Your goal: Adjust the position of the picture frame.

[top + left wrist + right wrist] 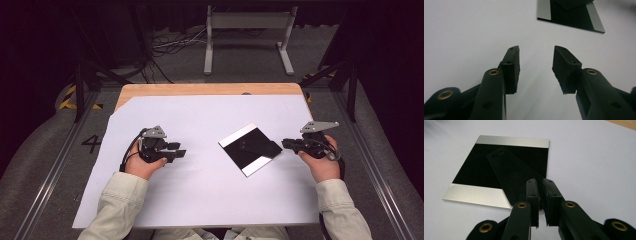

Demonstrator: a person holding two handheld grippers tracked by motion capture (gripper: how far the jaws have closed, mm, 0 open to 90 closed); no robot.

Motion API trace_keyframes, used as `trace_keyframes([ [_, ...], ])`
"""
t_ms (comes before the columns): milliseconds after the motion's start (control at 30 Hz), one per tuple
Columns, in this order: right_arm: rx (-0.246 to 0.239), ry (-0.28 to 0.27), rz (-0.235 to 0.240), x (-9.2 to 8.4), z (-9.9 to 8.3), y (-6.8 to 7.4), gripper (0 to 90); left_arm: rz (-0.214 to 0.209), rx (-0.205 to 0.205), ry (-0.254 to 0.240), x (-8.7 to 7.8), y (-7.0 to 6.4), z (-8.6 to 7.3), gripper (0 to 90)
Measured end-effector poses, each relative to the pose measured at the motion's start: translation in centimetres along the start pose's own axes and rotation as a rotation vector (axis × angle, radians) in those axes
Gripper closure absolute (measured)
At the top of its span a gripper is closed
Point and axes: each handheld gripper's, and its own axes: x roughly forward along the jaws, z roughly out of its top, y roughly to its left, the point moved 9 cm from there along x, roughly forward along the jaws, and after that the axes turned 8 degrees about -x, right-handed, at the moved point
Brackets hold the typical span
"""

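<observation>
1. While your right gripper [540,195] has its jaws nearly closed at the near end of the thin black plate [511,173], you cannot tell whether the pads actually pinch it; a weak bite could let it slip when you lift.
2. That plate lies across the mirrored square tile [248,148], right of centre on the white sheet [200,200]. Dragging rather than lifting could scratch the tile or push it askew.
3. Your left gripper [536,61] rests released and empty, well apart from the tile, so nothing steadies the tile if it shifts.
4. Tilting the plate steeply may knock its far end against the tile.
</observation>
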Motion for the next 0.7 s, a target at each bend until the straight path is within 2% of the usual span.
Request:
trace_keyframes([
  [33,-0.001,0.005,0.001,0.0,0.0,0.0,83.1,-0.005,-0.004,-0.008,0.0,0.1,0.2,56.9],
  [133,-0.017,0.006,0.002,0.3,0.4,0.0,82.9,0.025,0.039,-0.020,0.0,0.4,0.6,57.5],
  [167,-0.017,0.006,0.002,0.3,0.4,0.0,82.9,0.025,0.039,-0.020,0.0,0.4,0.6,57.8],
  [233,-0.025,0.014,0.008,0.5,0.8,0.0,83.0,0.044,0.067,-0.035,0.1,0.1,1.1,57.8],
  [267,-0.025,0.014,0.008,0.5,0.8,0.0,83.0,0.044,0.067,-0.035,0.1,0.1,1.1,58.0],
  [333,-0.029,0.023,0.011,0.8,1.2,0.0,83.6,0.075,0.098,-0.045,0.4,-0.3,1.6,59.1],
  [500,-0.027,0.046,0.031,1.9,1.7,-0.5,85.5,0.058,0.077,-0.029,1.4,-0.9,2.2,58.0],
  [600,-0.026,0.058,0.043,2.8,1.8,-0.9,86.0,0.050,0.063,-0.024,1.9,-0.7,2.2,54.8],
  [700,-0.023,0.065,0.048,3.4,1.8,-1.2,86.4,0.035,0.036,-0.038,2.4,-0.5,2.5,53.1],
])
